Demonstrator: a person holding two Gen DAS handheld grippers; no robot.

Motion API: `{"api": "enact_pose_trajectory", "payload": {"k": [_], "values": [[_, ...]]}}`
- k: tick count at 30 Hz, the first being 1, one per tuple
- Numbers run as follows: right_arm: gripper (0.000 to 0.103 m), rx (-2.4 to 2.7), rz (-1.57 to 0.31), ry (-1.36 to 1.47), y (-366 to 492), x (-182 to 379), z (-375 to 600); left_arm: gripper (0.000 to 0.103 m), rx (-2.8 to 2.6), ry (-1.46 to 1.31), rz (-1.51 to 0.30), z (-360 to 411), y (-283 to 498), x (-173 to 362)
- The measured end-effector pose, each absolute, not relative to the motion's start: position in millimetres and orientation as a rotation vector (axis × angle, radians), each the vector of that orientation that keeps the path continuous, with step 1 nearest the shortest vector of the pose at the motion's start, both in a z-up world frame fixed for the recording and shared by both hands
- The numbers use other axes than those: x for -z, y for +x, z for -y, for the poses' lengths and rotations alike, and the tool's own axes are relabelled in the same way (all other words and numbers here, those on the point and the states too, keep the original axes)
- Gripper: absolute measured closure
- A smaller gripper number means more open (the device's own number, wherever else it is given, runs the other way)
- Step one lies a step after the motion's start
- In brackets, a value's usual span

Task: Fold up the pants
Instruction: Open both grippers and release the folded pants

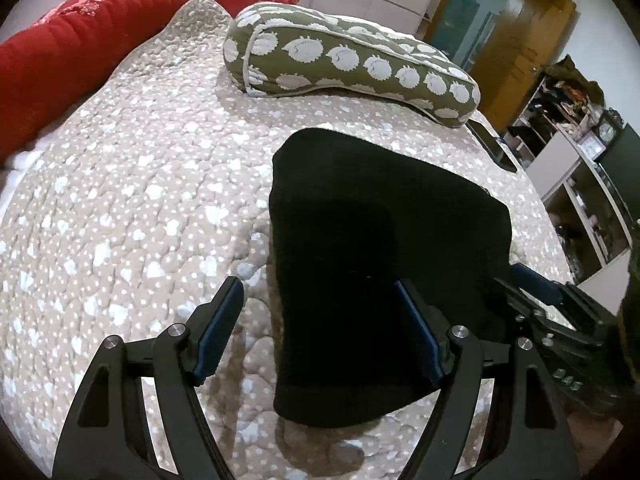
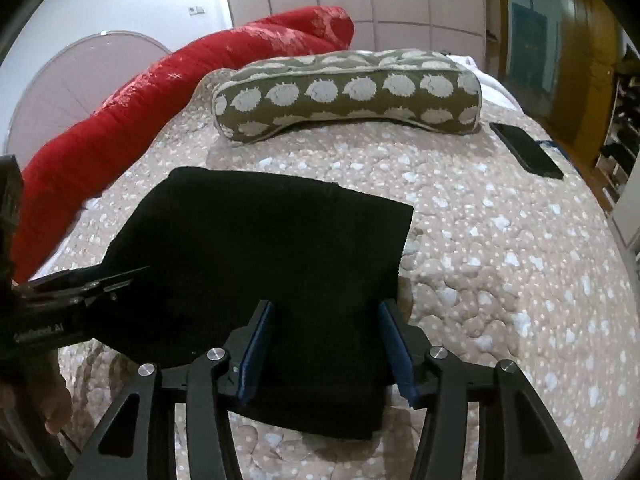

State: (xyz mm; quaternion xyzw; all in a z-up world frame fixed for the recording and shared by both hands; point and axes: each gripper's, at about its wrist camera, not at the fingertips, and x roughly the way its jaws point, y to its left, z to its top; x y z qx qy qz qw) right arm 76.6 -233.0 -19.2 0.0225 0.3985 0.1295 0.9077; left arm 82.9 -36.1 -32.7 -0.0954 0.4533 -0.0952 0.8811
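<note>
Folded pants (image 2: 256, 272) lie flat, long axis from 6 to 12 o'clock, under both grippers (image 1: 320, 328) (image 2: 326, 348), each spread wide and empty.

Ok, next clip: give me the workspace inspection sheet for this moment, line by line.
Surface: bed with a beige quilted spread, white-flecked.
Job's things: black pants lying folded into a compact block mid-bed.
Clutter: olive pillow with white hedgehog print; red quilt rolled along the far edge; dark phone beside the pillow.
Grippers: left gripper open, straddling the pants' left edge; right gripper open over the near edge, pads not pressing cloth.
Cables: nothing seen.
Surroundings: white wardrobe, wooden door frame, shelving.
</note>
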Motion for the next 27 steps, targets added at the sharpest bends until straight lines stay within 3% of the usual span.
{"api": "enact_pose_trajectory", "payload": {"k": [12,27], "values": [[0.051,-0.269,-0.722,0.076,53,-27,234,0.026,0.084,-0.124,-0.859,40,58,9],[0.051,-0.266,-0.727,0.107,44,-28,232,0.026,0.01,-0.014,-0.759,47,29,-11]]}}
